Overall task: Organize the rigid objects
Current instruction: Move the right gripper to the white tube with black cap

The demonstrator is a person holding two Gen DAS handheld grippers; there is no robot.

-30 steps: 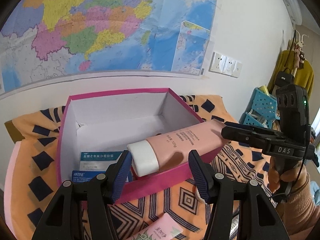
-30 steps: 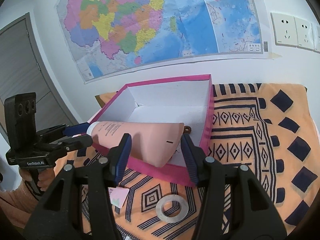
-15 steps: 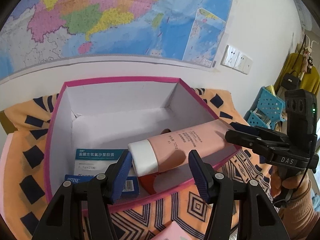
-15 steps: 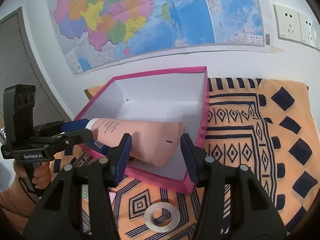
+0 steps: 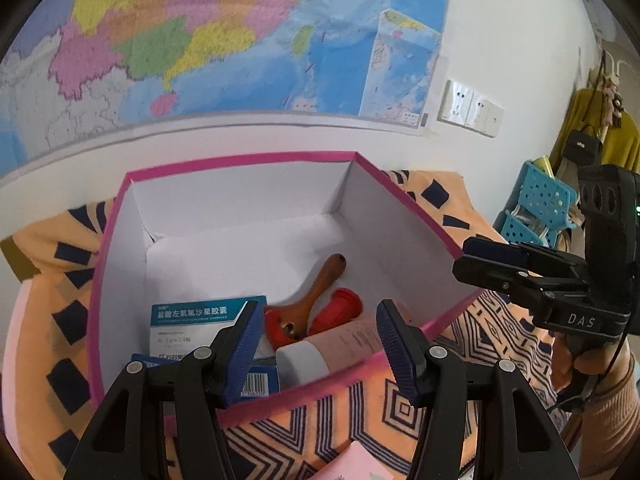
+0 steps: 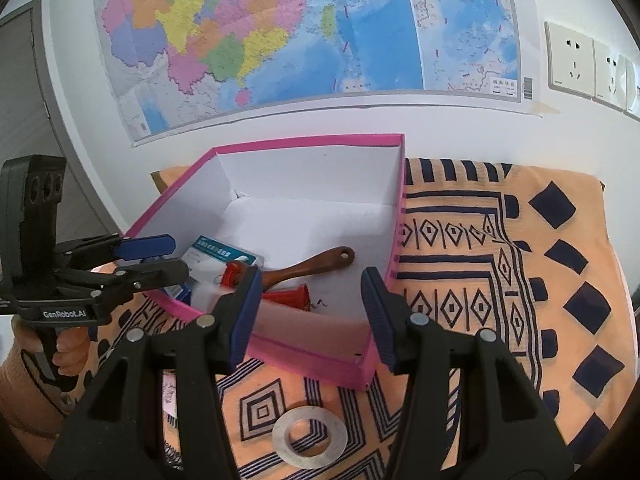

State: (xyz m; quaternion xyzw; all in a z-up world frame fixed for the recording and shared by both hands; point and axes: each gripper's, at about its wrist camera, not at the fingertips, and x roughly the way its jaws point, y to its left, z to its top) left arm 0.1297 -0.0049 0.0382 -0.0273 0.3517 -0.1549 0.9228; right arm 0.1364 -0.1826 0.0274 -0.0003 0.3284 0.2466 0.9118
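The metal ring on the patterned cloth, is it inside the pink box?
No. In the right wrist view the metal ring lies flat on the patterned cloth, outside the pink box and in front of its near wall.

Left gripper [image 5: 316,344]: black frame, ribbed blue pads, silver screws. Right gripper [image 6: 310,312]: identical; "DAS" marking, green LED, tan sleeve.

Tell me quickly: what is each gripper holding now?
Left gripper: open, holding nothing.
Right gripper: open, holding nothing; pink tube lies in the box.
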